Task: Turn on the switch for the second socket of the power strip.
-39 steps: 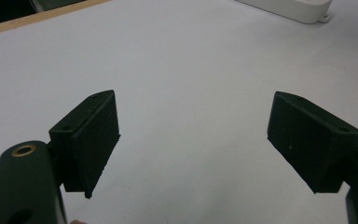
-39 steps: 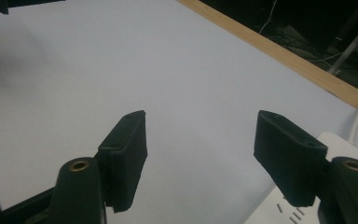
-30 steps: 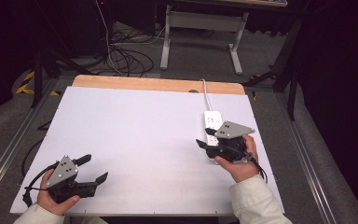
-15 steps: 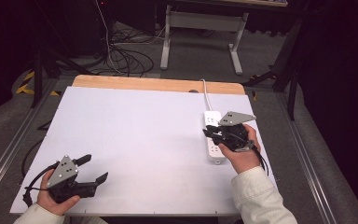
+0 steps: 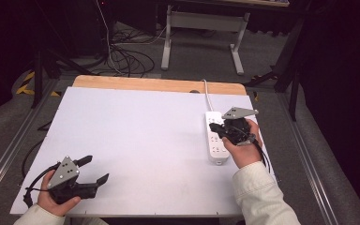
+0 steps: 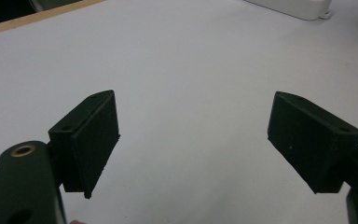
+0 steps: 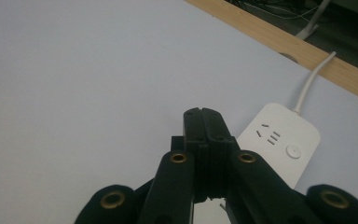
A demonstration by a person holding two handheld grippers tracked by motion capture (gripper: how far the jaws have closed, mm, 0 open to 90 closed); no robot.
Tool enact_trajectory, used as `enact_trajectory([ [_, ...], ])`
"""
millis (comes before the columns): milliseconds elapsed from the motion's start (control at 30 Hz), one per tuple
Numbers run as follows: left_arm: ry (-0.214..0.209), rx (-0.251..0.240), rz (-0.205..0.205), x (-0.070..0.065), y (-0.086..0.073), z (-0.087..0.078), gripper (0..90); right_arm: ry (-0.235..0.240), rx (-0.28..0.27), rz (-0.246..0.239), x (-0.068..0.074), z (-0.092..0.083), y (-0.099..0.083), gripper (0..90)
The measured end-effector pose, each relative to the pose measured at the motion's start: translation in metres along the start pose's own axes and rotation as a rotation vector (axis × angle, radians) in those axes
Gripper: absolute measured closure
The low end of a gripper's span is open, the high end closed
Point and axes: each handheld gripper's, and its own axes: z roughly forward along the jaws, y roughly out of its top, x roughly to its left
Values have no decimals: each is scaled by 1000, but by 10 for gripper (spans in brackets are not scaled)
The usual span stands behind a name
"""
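Under right gripper (image 5: pixel 219 131) | power strip (image 5: pixel 214 140) partly hidden | jaws just closed, empty

Right gripper (image 5: pixel 219 130), held in the right hand (image 5: pixel 243 149): jaws just closed together, empty. Left gripper (image 5: pixel 93 171): jaws spread wide, empty.

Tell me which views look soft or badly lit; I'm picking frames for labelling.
High view: table evenly lit, surroundings nearly black, slightly soft overall. Left gripper view: the near pads look blurry and dark, the power strip at the top edge is clipped. Right gripper view: the shut right claw is dark and lacks detail, the power strip sharper.
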Motion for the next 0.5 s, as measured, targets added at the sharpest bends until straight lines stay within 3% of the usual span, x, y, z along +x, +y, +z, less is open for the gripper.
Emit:
enact_trajectory([
  [233,1,1,0,0,0,0,172,-18,12,77,-15,6,-5,900],
  [500,2,2,2,0,0,0,172,-74,35,80,-24,14,-12,900],
])
